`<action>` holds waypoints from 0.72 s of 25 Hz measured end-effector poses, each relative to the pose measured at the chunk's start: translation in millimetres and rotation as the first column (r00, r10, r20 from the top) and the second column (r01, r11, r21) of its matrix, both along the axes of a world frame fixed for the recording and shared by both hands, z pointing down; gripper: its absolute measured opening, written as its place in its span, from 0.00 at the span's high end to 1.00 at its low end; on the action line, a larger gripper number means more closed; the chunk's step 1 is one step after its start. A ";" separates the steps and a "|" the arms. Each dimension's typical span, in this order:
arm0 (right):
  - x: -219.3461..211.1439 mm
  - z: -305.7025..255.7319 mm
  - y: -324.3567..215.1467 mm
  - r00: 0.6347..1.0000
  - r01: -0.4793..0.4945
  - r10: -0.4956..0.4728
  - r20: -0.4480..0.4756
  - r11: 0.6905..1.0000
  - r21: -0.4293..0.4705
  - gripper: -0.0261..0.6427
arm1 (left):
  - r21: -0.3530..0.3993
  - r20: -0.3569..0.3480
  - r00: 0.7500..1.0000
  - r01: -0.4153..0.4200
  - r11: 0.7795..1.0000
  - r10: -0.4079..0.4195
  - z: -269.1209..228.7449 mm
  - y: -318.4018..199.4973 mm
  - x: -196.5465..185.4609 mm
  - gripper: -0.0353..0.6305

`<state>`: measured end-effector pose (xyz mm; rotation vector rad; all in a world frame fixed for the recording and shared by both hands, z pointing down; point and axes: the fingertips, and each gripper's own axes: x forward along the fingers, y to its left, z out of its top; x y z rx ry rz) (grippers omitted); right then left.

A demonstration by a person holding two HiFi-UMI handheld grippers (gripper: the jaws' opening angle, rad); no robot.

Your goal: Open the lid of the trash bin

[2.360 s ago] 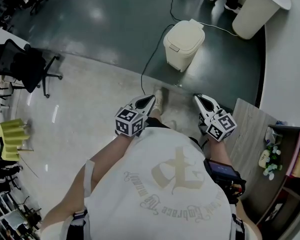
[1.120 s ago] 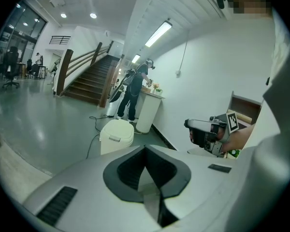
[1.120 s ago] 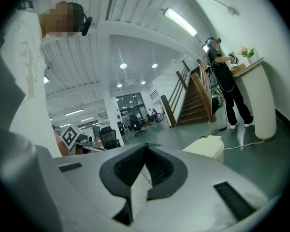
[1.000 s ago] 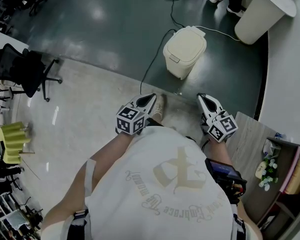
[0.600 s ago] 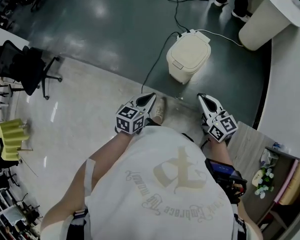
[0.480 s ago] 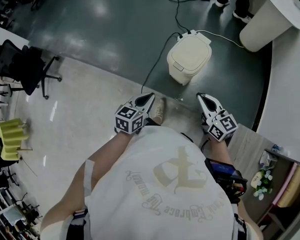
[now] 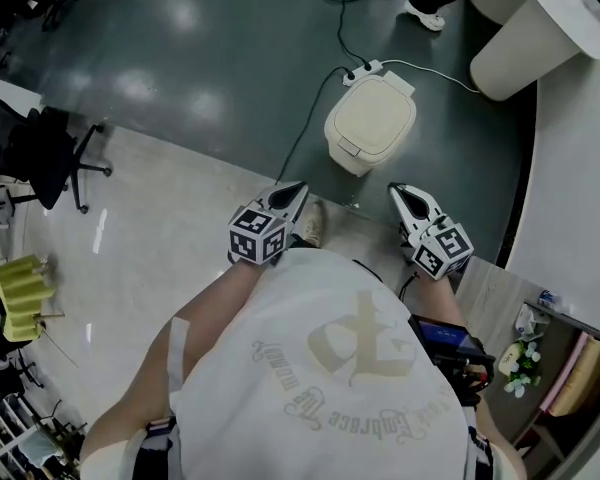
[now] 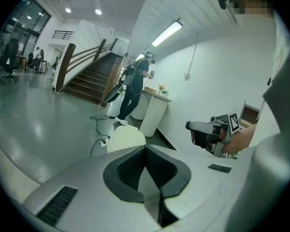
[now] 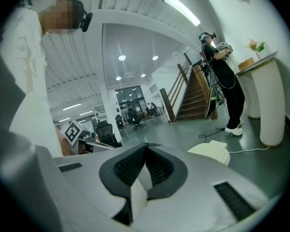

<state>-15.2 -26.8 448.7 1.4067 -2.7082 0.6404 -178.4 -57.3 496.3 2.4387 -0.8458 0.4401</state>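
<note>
The left gripper's [image 7: 296, 188] fingers [image 8: 128, 172] are pressed together with nothing between them, and so are the right gripper's [image 7: 396, 190] fingers [image 9: 127, 167]. In the head view both sit mid-frame and point up the frame at the cream trash bin [image 7: 370, 124], which stands on the dark floor [image 7: 210, 58] just above them. Its lid [image 7: 374, 114] is down and untouched, so the whole opening is left to do. Compared with the earliest frame, the bin lies nearer the fingertips.
</note>
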 end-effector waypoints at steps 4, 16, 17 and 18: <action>5.3 0.7 -19.5 0.999 -0.030 0.030 -0.013 0.999 -0.013 0.95 | -0.010 0.000 0.999 -0.040 0.999 0.040 2.6 -25.3 9.6 0.92; 30.4 7.1 -77.3 0.979 -0.199 0.196 -0.063 0.979 -0.044 0.95 | -0.058 0.002 0.972 -0.233 0.971 0.234 24.1 -99.3 49.4 0.92; 33.6 8.1 -79.0 0.976 -0.213 0.210 -0.066 0.976 -0.046 0.95 | -0.062 0.001 0.968 -0.251 0.966 0.251 26.1 -102.4 54.2 0.92; 36.1 9.2 -80.8 0.973 -0.226 0.222 -0.069 0.973 -0.050 0.95 | -0.064 0.000 0.963 -0.267 0.961 0.268 27.7 -105.5 58.4 0.92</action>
